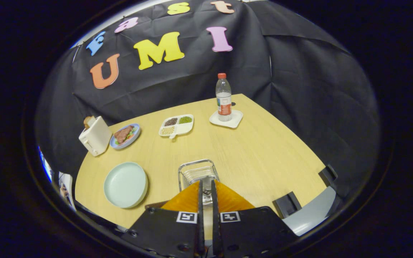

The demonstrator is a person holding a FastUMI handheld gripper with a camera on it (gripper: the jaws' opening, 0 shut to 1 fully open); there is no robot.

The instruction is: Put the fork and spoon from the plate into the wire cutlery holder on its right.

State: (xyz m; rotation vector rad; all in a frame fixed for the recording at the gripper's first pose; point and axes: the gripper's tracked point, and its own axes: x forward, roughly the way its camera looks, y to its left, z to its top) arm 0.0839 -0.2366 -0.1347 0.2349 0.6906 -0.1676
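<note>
Gripper view shows the hand-held two-finger gripper (206,183) poised above the table, its black fingers nearly pressed together with a narrow slit between and nothing visibly pinched. Just ahead of the fingertips stands the silver wire cutlery holder (197,173). Left of the fingers lies the pale green round plate (126,184), bare. Everything rests on a light wooden table (264,154) against black cloth.

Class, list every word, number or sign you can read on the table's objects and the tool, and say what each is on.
Label on the water bottle: print too small to read.
Square markers on the tongs, which sit nearly closed above the wire cutlery holder: black-and-white patterns, no words.
No readable text on the other tableware.
</note>
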